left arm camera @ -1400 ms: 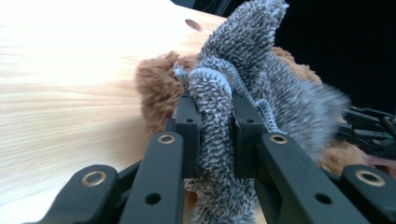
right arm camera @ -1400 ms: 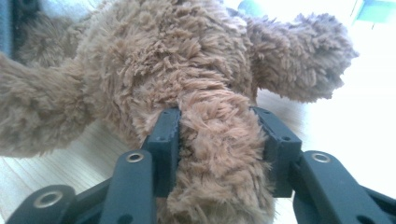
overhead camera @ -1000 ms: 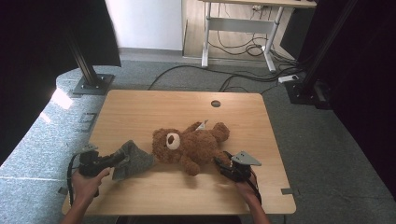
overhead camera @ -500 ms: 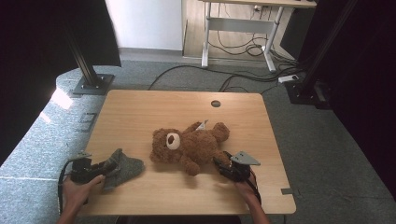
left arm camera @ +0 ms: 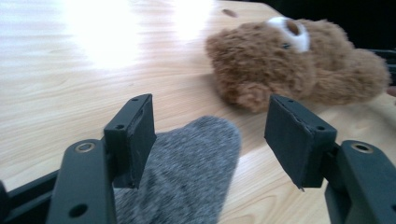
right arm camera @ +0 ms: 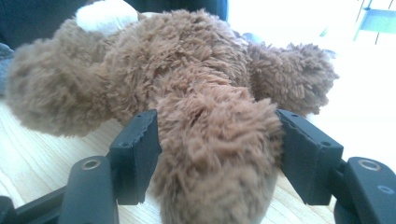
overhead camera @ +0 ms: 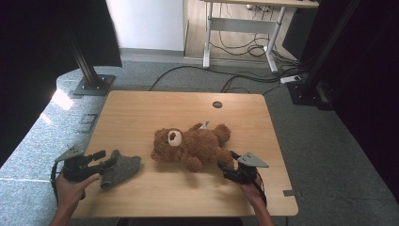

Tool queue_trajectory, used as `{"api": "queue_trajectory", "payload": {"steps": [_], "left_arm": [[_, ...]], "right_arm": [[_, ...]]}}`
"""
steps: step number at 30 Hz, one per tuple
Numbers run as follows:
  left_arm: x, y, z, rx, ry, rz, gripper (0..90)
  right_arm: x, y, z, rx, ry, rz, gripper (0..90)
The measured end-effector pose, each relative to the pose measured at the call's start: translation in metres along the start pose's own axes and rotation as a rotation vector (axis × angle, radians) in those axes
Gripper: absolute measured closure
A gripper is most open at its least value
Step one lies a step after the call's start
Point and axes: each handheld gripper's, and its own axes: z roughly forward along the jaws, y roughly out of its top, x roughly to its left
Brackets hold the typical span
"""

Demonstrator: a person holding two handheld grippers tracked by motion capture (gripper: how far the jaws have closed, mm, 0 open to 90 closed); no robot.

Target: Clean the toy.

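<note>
At the left of the high view, the left gripper [overhead camera: 109, 159] is held low over the near-left part of the table [overhead camera: 141, 108], with the grey knitted garment [overhead camera: 120, 168] lying flat on the wood under and just ahead of its tips. In the left gripper view the jaws are seen standing wide apart and have just been opening; the grey cloth [left arm camera: 187, 172] lies between them, brushed by the left pad and clear of the right one, so it is judged to be released rather than gripped. The garment is thus taken to be off the toy and set down apart from it.

Toward the middle, the brown teddy bear [overhead camera: 193, 145] is seen lying on its side, bare of clothing, a small tag showing at its far side.

At the right, the right gripper [overhead camera: 227, 165] is held at the bear's near leg. In the right gripper view the furry leg [right arm camera: 215, 158] fills the gap between the jaws, which have just been opening; the pads look to rest lightly against the fur rather than clamp it. What is judged left is withdrawing both grippers
</note>
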Motion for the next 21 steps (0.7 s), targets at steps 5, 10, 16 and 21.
{"api": "queue_trajectory", "payload": {"steps": [5, 10, 16, 21], "left_arm": [[-0.009, -0.003, 0.022, 0.103, -0.018, 0.042, 25.7], [-0.009, -0.003, 0.019, 0.060, -0.013, 0.024, 25.4], [-0.021, 0.003, 0.015, 0.046, -0.025, 0.045, 26.4], [-0.037, 0.004, 0.030, 0.051, -0.043, 0.069, 27.4]], "right_arm": [[-0.002, 0.001, -0.003, -0.007, -0.002, 0.008, 32.6], [-0.002, 0.001, -0.003, -0.008, 0.000, 0.001, 32.6], [-0.002, 0.002, -0.005, -0.014, -0.005, 0.010, 31.9], [-0.001, 0.003, -0.014, -0.028, -0.008, 0.014, 30.5]]}}
